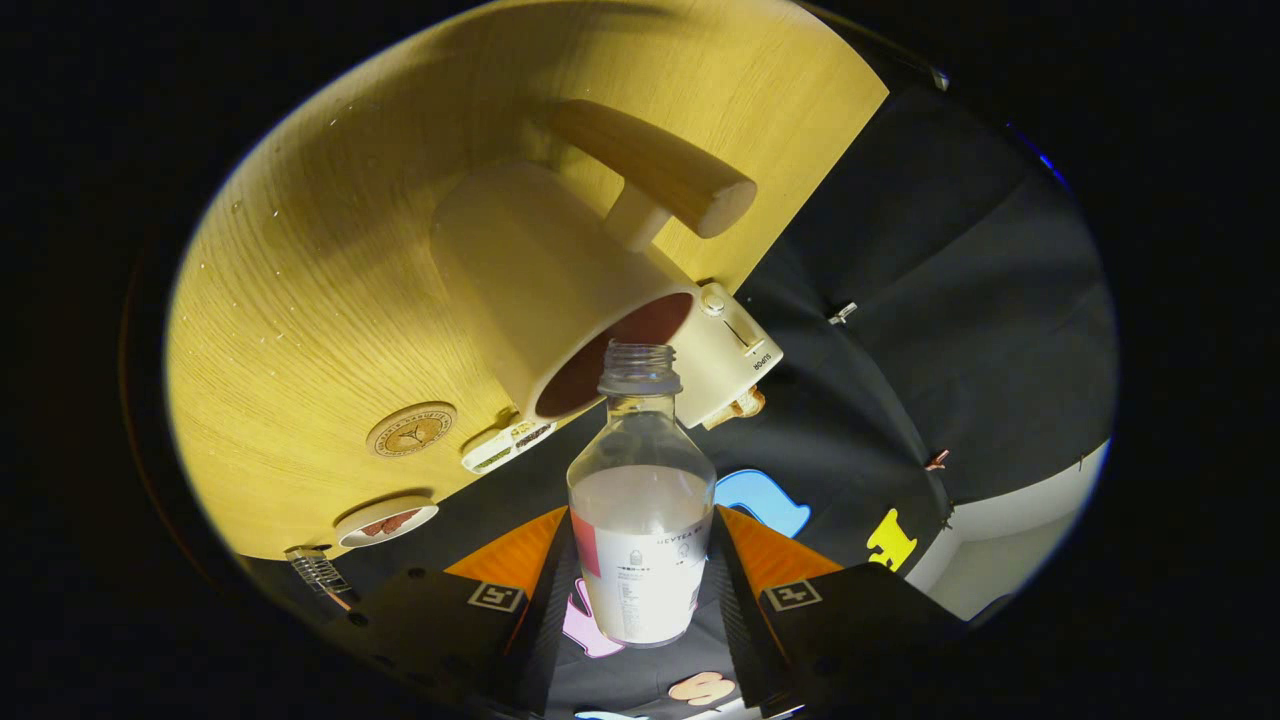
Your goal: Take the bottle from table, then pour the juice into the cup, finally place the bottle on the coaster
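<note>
Between the two fingers of the gripper (640, 570) sits a clear plastic bottle (641, 520), clamped on both sides of its lower body, where a pale label wraps it. Its cap is off and the threaded neck is open. Whitish juice fills the lower part, up to about the shoulder; the glassy upper part and neck look empty. The whole scene appears tilted in the gripper view, so the table runs at a slant behind the bottle.

Just beyond the open neck is a large cream cup (560, 290), its round mouth facing the bottle and showing a dark reddish-brown inside. Whether any liquid is in it cannot be told from this angle. A wooden handle (660, 165) on a short cream stem sticks out from the cup's side. Close beside the cup's rim lies a cream box-like device (735, 350) with a small knob and a slider on its face.

On the light wooden table (330, 250), off to the side of the cup and near the table's edge, lies a round coaster (411, 429) with a ring pattern, well apart from the bottle. Nearer the fingers sits a second small round dish-like thing (386, 521) with a brown mark, and a small flat pale strip (505, 447) lies at the table's edge near the cup.

Past the table hangs the booth's black cloth wall (960, 300), creased, with a few small clips on it.
</note>
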`<move>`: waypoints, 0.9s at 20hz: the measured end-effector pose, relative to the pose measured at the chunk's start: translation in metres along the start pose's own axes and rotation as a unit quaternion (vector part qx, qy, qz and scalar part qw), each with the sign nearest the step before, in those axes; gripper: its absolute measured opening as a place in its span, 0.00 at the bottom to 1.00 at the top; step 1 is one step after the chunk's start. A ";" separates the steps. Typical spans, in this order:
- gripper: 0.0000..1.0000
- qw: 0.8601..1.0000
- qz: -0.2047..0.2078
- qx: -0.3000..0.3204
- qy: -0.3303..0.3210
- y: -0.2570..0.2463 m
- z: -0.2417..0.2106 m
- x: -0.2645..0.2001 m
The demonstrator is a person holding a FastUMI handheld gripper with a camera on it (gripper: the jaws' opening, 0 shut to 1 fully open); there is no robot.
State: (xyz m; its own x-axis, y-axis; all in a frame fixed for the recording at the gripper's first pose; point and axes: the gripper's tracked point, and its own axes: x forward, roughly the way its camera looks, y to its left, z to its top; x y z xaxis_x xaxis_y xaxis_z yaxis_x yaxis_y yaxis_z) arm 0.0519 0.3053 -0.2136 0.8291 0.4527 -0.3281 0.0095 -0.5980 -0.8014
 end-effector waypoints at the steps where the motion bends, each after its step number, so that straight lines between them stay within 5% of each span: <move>1: 0.71 1.000 0.001 0.005 0.002 0.000 -0.001 -0.001; 11: 0.72 0.990 0.029 0.129 0.042 0.010 -0.012 -0.013; 18: 0.72 0.945 0.060 0.309 0.094 0.023 -0.019 -0.032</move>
State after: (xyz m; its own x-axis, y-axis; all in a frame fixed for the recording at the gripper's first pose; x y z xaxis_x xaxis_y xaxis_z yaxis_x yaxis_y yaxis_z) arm 0.0362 0.2642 -0.2121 0.8885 0.2457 -0.3875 -0.3712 -0.1116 -0.9218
